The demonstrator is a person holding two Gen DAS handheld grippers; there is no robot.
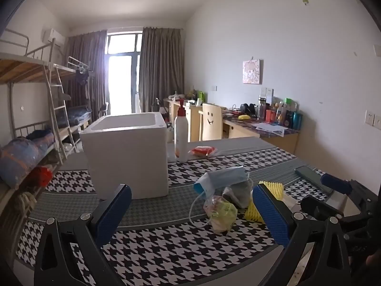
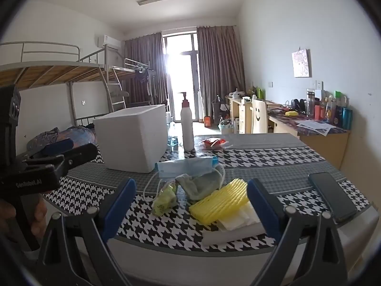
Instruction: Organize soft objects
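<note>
Here we hold both grippers just off the near edge of the tabletop [image 2: 273,164], and neither grasps anything: the left gripper [image 1: 191,211] is spread wide, and so is the right gripper [image 2: 191,205].

The soft things lie in a loose heap near that edge, in front of both: a blue face mask [image 2: 187,166] with thin white ear loops, a crumpled grey cloth [image 2: 200,186] touching it, a small yellow-green plastic bag [image 2: 164,201], a ribbed yellow sponge [image 2: 222,201] resting on folded white tissue [image 2: 238,221]. A white foam box [image 2: 133,135], open-topped and thick-walled, stands toward the far left side of the table; we judge it the likely place for them.

What could go wrong: the mask's loops trail over the cloth and bag, so lifting one may drag the others along or off the edge. The sponge will squash and could spring out of a shallow pinch. The tissue is thin and flat against the houndstooth cloth, hard to get under.

A dark phone [image 2: 332,196] lies by the near right corner, just beside the right gripper's outer finger, and a careless sweep might knock it. A tall pump bottle [image 2: 187,126] stands beside the box and would tip easily.
</note>
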